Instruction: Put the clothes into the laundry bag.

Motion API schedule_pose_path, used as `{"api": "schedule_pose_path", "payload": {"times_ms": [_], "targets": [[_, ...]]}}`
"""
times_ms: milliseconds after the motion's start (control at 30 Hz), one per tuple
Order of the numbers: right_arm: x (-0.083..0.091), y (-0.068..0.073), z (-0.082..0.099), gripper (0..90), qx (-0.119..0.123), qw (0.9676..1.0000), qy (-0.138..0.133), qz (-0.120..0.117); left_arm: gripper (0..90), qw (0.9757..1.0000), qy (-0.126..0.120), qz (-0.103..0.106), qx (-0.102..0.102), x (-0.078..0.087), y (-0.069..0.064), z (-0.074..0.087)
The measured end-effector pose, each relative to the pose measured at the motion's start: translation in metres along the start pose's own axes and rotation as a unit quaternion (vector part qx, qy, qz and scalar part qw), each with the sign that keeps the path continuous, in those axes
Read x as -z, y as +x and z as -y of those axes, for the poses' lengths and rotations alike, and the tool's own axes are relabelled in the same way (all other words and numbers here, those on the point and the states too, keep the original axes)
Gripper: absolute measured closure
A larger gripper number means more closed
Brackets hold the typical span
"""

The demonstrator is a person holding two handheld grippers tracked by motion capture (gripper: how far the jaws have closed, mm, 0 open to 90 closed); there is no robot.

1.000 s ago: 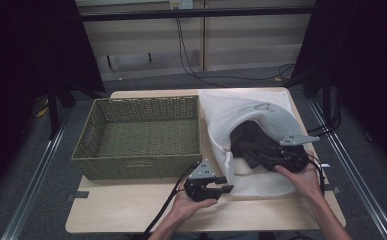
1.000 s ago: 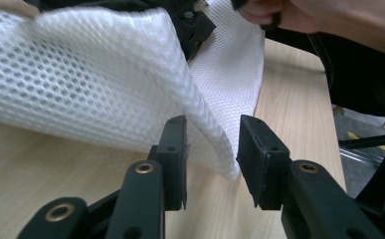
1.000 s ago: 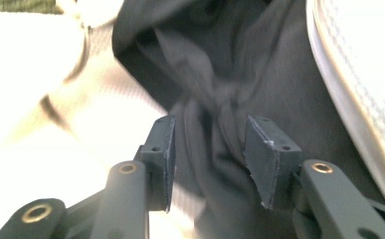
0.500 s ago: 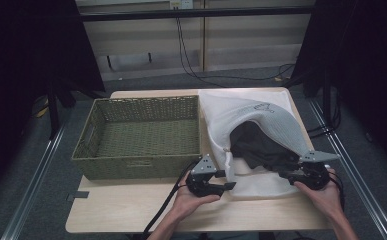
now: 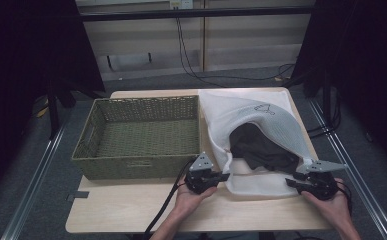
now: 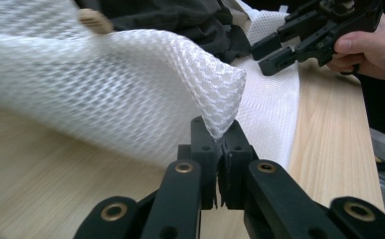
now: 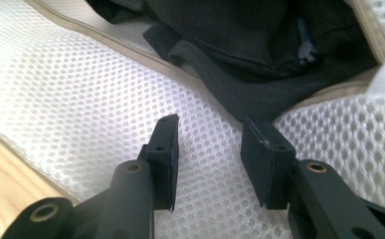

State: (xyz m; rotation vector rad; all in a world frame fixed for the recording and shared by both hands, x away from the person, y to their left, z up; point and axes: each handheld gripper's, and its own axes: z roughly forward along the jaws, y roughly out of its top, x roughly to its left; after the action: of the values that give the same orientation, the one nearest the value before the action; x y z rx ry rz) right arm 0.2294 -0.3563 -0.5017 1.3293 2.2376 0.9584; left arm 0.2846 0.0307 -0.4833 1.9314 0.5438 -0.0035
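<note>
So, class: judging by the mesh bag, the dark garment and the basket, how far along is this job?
Done: the left gripper is shut on the white mesh bag's edge. In hand: the right gripper, having just been closing, hovers over the mesh with nothing pinched. Left: the dark garment sits half inside the bag; the wicker basket holds nothing.

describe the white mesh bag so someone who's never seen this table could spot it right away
On the wooden table, right of the woven basket, lies the white mesh bag. Unlike the basket, it is soft netting with a dark garment spilling from its open mouth.
</note>
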Motion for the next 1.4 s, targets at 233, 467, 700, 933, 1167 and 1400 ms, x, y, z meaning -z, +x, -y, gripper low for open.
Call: {"api": "schedule_pose_path", "payload": {"times_ms": [233,467,700,933,1167,1400], "targets": [[0.012,0.001,0.009,59.2,-0.002,0.9999,0.01,0.007,87.8,1.0,0.003,0.004,0.005,0.019,-0.009,0.023],[0.017,0.021,0.006,57.4,0.009,0.9998,0.017,-0.012,75.7,0.9999,0.007,0.01,-0.002,0.03,-0.013,0.033],[0.014,0.03,-0.028,64.0,0.025,0.9983,-0.03,-0.043,49.6,0.9991,0.009,0.004,-0.041,0.03,-0.021,0.005],[-0.011,0.046,-0.072,72.9,0.057,0.9941,-0.045,-0.08,57.4,0.9962,0.039,-0.071,-0.032,0.009,-0.01,-0.001],[-0.059,0.046,-0.092,76.3,0.065,0.9922,-0.002,-0.107,83.9,0.998,0.008,-0.062,-0.009,0.026,-0.005,0.01],[-0.087,0.037,-0.107,81.9,0.075,0.9947,0.004,-0.07,84.9,0.9986,-0.02,-0.049,0.005,0.049,-0.006,0.018]]}}
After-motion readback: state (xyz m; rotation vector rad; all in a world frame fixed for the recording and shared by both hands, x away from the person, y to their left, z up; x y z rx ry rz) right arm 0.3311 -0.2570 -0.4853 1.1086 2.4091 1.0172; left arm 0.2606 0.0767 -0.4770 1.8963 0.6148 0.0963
